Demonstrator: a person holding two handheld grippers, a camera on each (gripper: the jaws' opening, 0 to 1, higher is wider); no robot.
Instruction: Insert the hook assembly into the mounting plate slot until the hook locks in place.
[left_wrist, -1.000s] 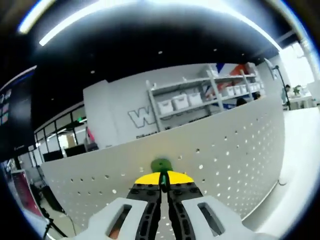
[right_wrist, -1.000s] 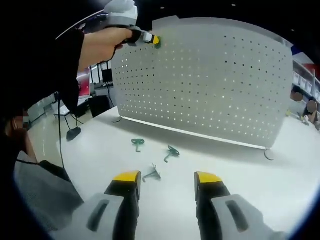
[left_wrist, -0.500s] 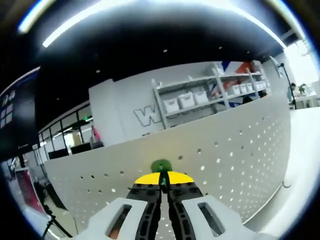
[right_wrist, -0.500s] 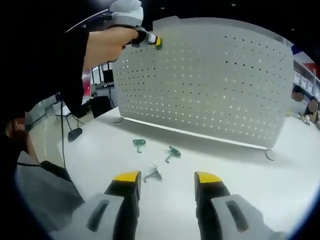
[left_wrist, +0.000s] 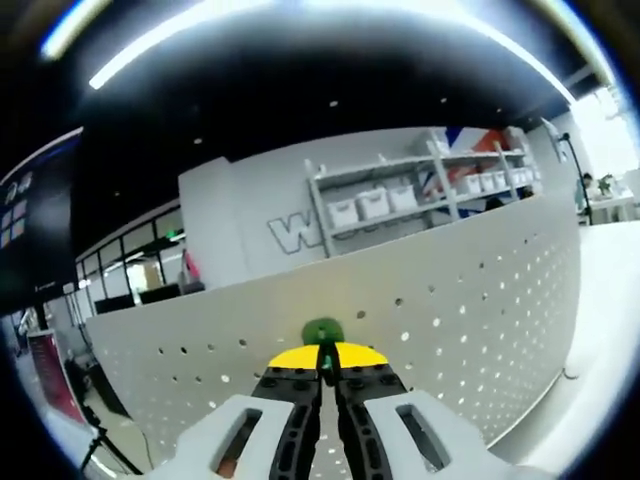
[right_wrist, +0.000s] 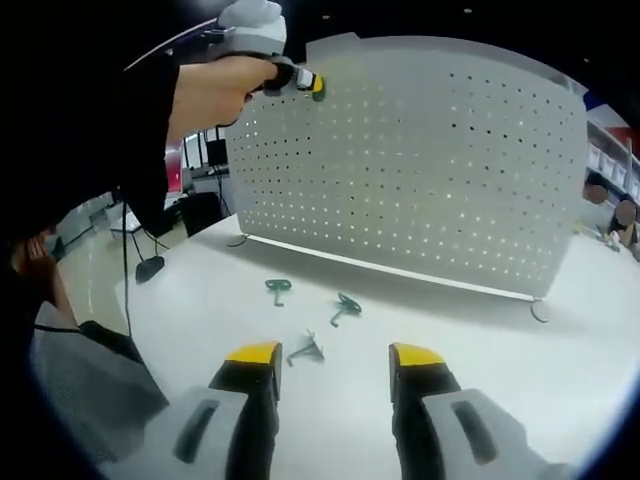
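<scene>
**Green hook held at the top corner of the perforated plate**

In the left gripper view I had the left gripper (left_wrist: 323, 362) with its yellow-tipped jaws pressed together on a green hook (left_wrist: 322, 332), whose rounded head stood up just past the tips. The hook sat against the white perforated mounting plate (left_wrist: 470, 300), close below the plate's top edge; I could not tell whether it had entered a hole, since the jaws covered that spot. Behind the plate stood shelving (left_wrist: 410, 195) with white bins.

In the right gripper view the right gripper (right_wrist: 335, 358) hung over the white table (right_wrist: 560, 360) with its jaws well apart and nothing between them. Three loose green hooks (right_wrist: 277, 289) (right_wrist: 345, 306) (right_wrist: 305, 349) lay on the table between the gripper and the plate's lower edge, all apart from one another. A person's hand (right_wrist: 215, 90) carried the left gripper up at the plate's upper left corner.
</scene>
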